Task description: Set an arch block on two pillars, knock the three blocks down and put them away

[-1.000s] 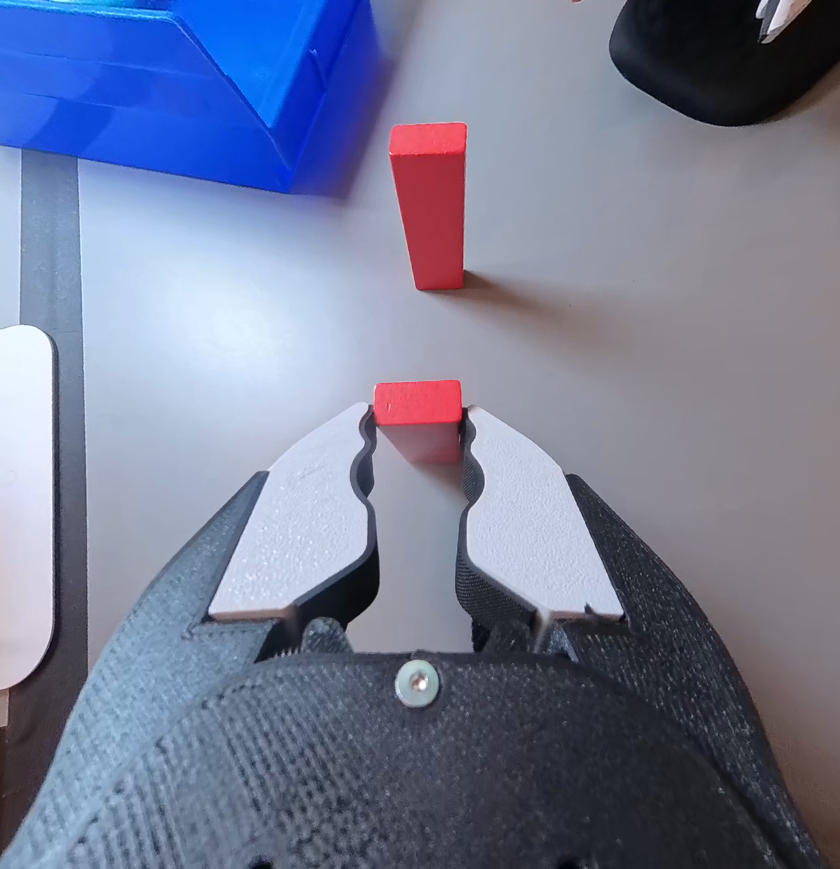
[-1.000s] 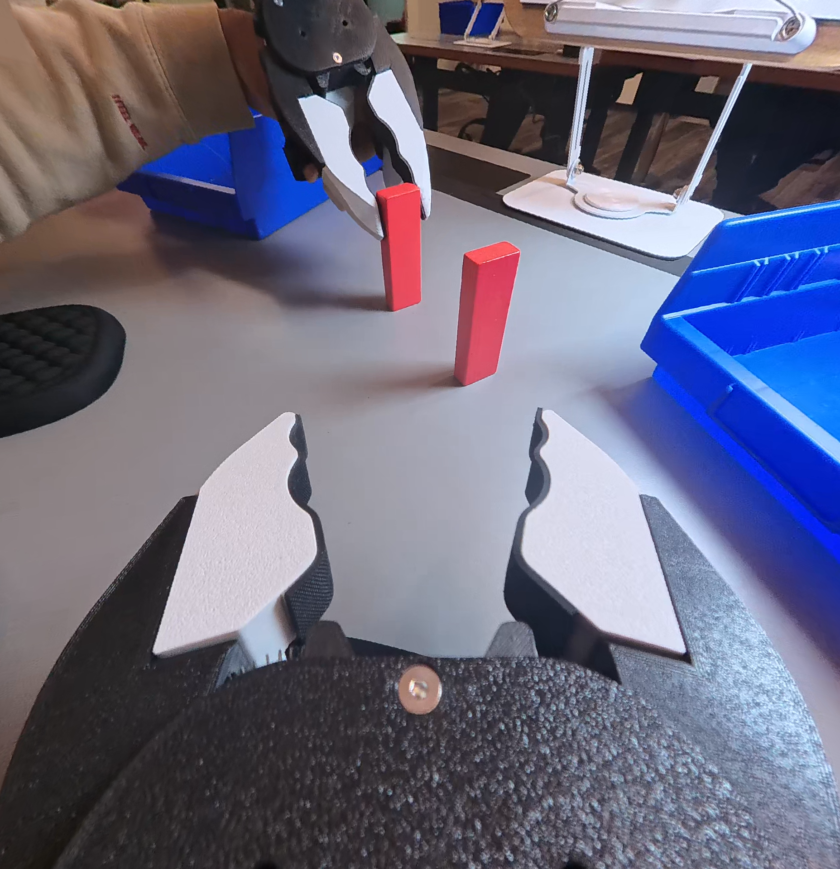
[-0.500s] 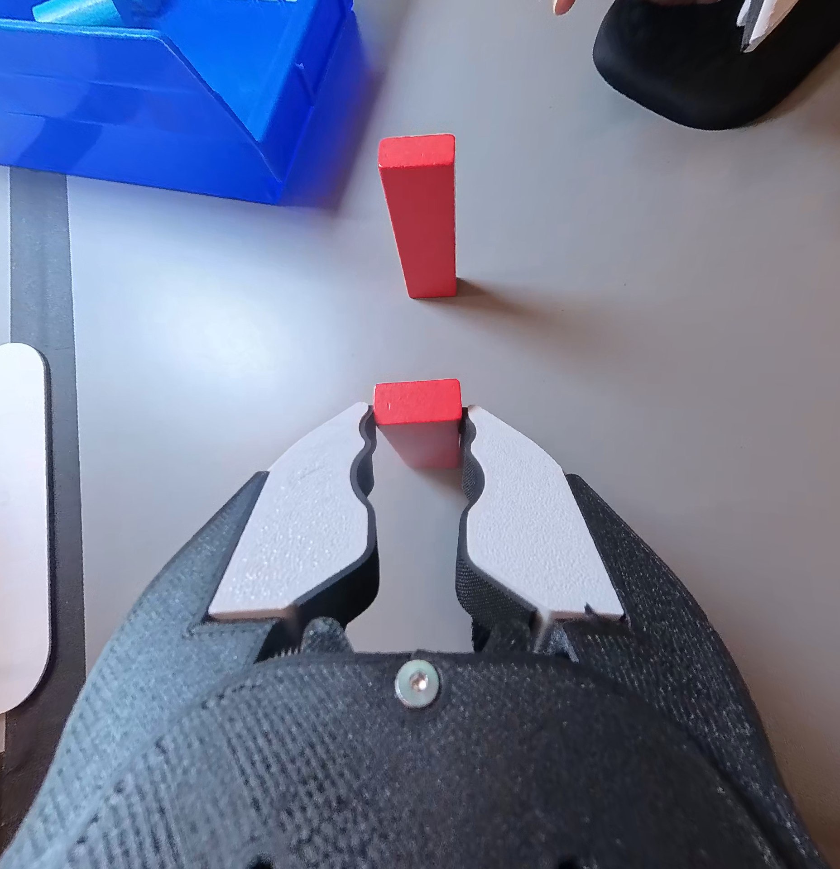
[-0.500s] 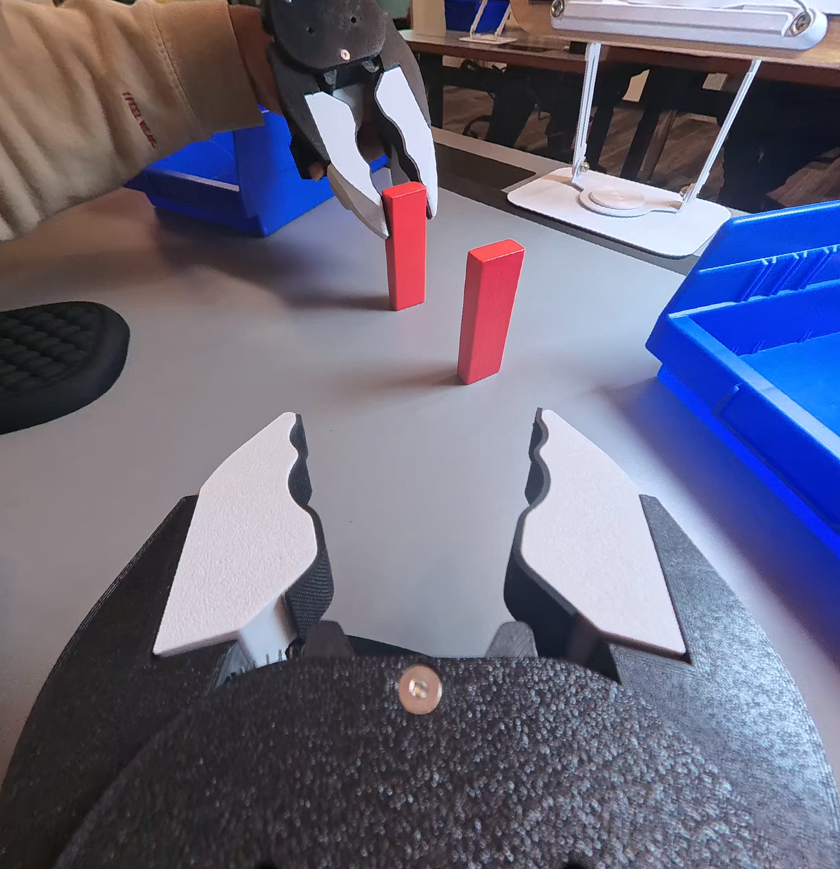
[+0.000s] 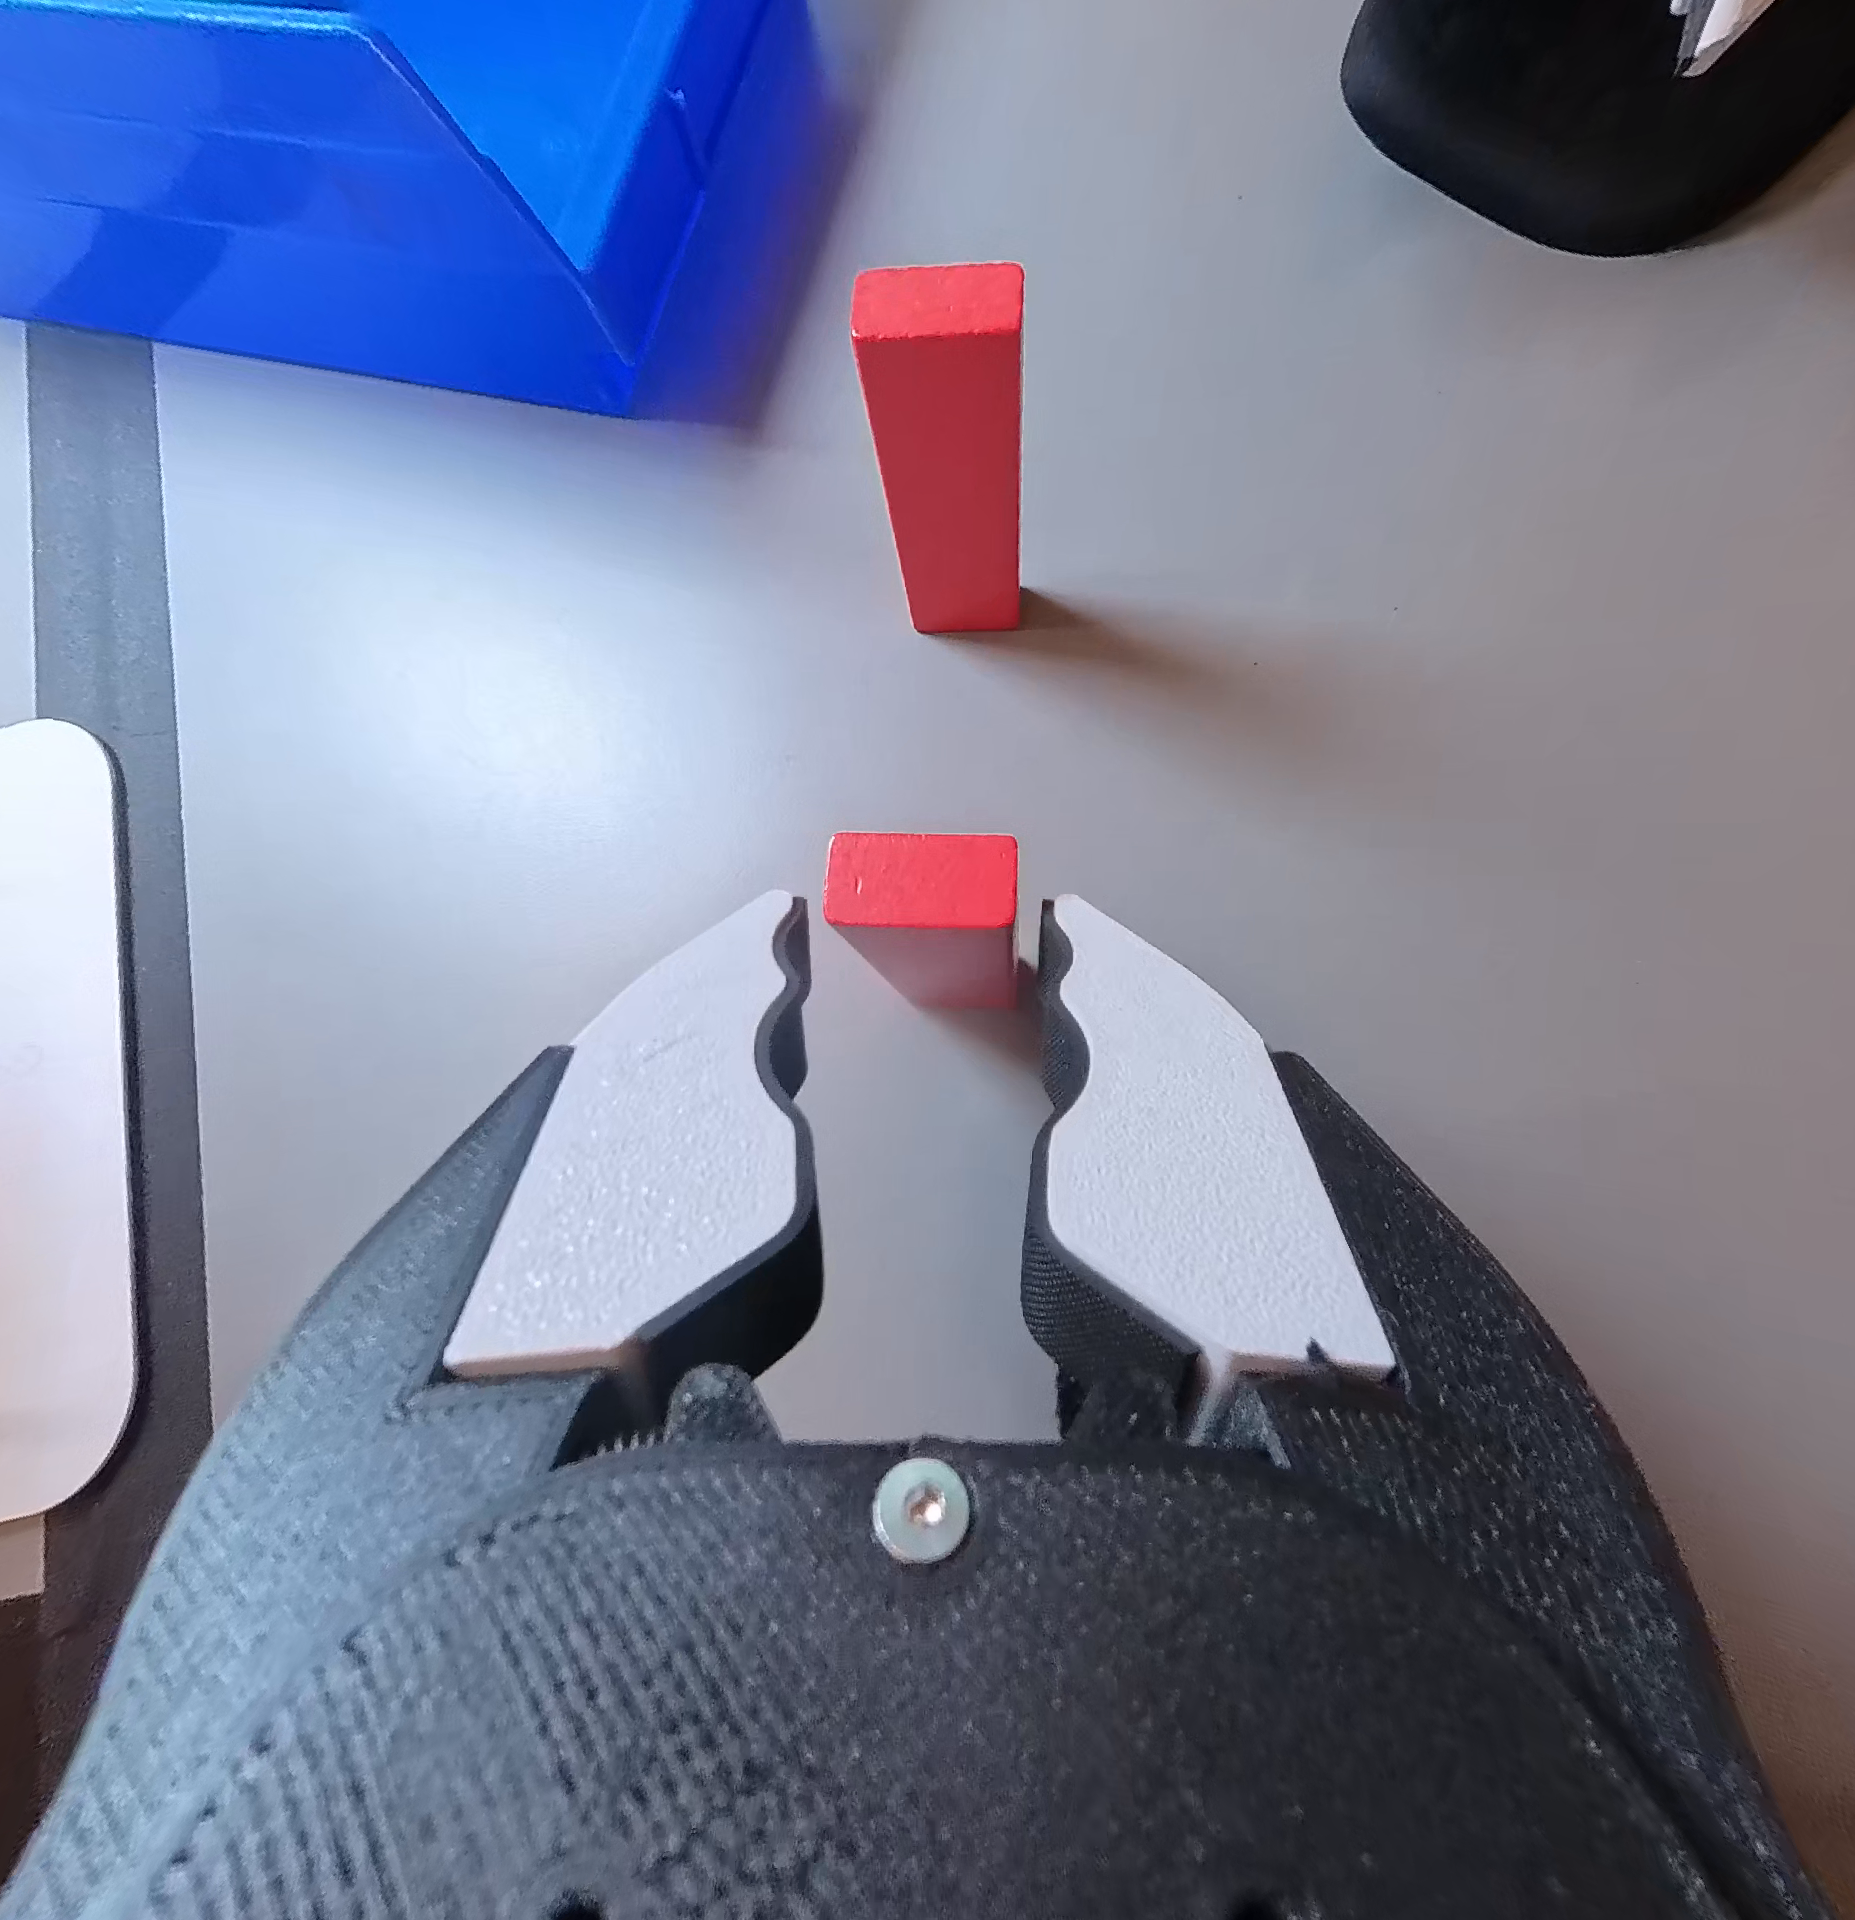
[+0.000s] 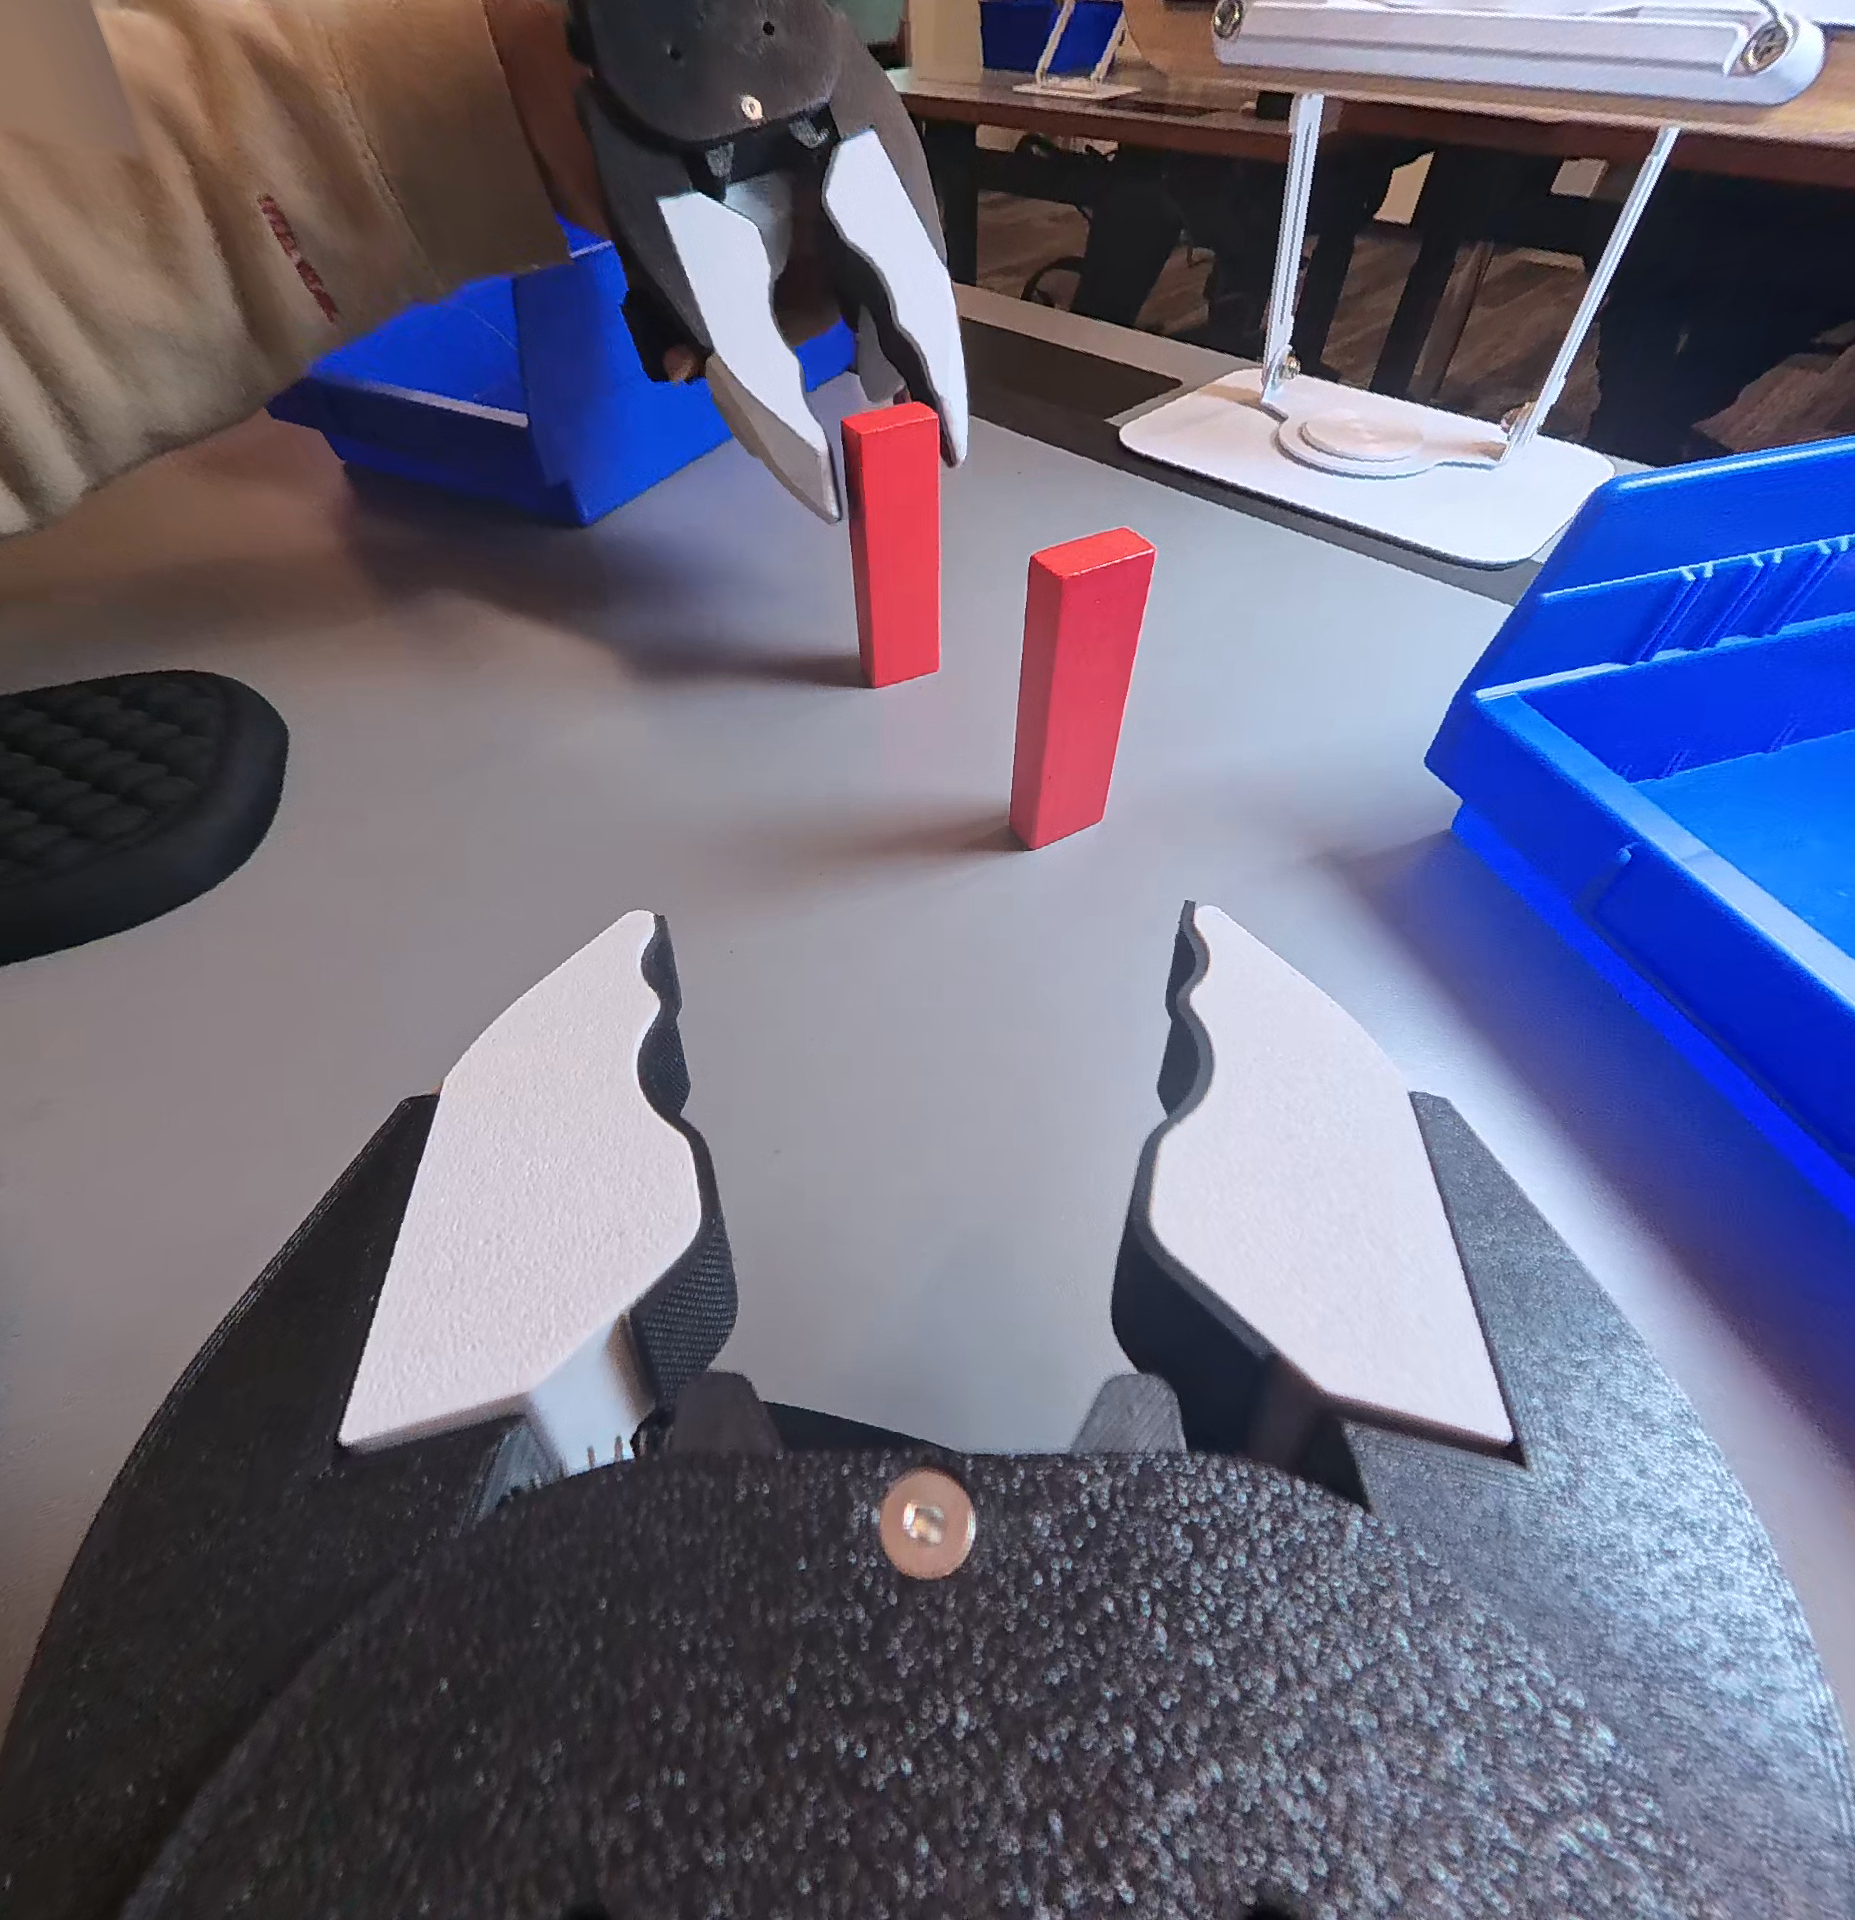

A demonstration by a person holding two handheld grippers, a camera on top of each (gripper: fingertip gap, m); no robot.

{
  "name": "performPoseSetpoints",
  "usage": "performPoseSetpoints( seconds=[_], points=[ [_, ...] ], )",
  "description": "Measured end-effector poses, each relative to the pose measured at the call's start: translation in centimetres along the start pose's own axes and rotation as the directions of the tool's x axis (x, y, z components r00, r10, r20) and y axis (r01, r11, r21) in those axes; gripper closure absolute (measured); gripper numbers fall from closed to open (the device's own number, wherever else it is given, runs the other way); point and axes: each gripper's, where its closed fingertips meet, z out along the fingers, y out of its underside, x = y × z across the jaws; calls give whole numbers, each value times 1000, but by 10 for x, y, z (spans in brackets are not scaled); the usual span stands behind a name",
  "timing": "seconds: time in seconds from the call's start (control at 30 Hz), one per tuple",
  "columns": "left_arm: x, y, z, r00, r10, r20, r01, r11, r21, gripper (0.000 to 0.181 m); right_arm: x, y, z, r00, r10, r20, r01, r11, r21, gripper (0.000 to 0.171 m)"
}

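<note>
Upright on the grey worktop (image 6: 487, 810) stand two red blocks, near each other: one (image 5: 921, 914) sits between the slightly parted left tongs (image 5: 921, 920), gaps showing on both sides, the other (image 5: 949, 447) well clear. Nearer the camera, the right tongs (image 6: 918, 920) hang spread wide and empty, with a blue bin (image 6: 1733, 748) to their right.
</note>
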Motion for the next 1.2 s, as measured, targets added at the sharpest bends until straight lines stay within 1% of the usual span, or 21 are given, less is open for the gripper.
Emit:
performPoseSetpoints(
  seconds=[0.1,0.2,0.3,0.4,0.47,0.5,0.53,0.57,0.63,0.67,0.7,0.8,0.87,0.93,0.97,1.03,1.07,1.13,1.2],
  points=[
    [-3,2,-10,1000,-13,28,14,1000,-22,134,1,0,0,1000,5,-2,-5,1000,1,81],
    [-9,2,-37,995,-48,92,53,998,-47,129,1,0,-1,1000,6,-5,-6,1000,1,81],
    [-19,-3,-83,974,-81,213,86,996,-14,130,1,0,0,1000,4,-6,-5,1000,-2,81],
    [-29,3,-144,922,-137,361,141,990,14,138,1,0,-1,1000,1,-6,-1,1000,-2,81],
    [-36,30,-183,857,-201,474,244,969,-31,146,0,1,0,1000,-2,-3,2,1000,-7,81],
    [-36,50,-198,821,-254,512,326,944,-54,145,-1,1,1,1000,-5,-3,5,1000,-11,81],
    [-34,73,-210,773,-334,539,439,895,-75,144,-1,2,1,1000,-10,-2,10,1000,-14,81],
    [-30,102,-219,712,-405,574,554,826,-105,143,-2,2,1,1000,-16,-1,16,1000,-17,81],
    [-15,152,-222,613,-500,611,706,694,-141,139,-4,2,2,1000,-28,1,28,999,-20,81],
    [-6,173,-217,570,-543,616,761,633,-146,138,-5,2,2,999,-33,1,33,999,-20,81],
    [2,188,-209,539,-585,606,797,588,-141,134,-5,2,1,999,-36,0,36,999,-20,81],
    [19,214,-176,457,-715,528,874,473,-116,120,-6,3,2,999,-40,-1,40,999,-27,81],
    [23,224,-158,431,-752,499,894,430,-123,113,-6,5,3,999,-45,-3,45,998,-38,82],
    [19,229,-145,408,-769,492,906,409,-112,113,-6,6,3,999,-50,-7,49,998,-44,82],
    [16,230,-140,397,-776,490,910,401,-103,118,-6,6,3,999,-49,-8,48,998,-43,82],
    [6,230,-136,395,-764,510,905,418,-75,138,-5,5,2,999,-38,-6,37,999,-37,82],
    [6,230,-135,401,-755,518,903,420,-88,139,-5,5,2,999,-31,-4,31,999,-34,82],
    [5,233,-141,456,-685,568,876,458,-151,139,-4,4,1,1000,-24,0,24,999,-29,82],
    [-4,234,-158,508,-561,654,824,536,-181,139,-4,4,0,1000,-22,3,22,999,-24,82]
  ],
)
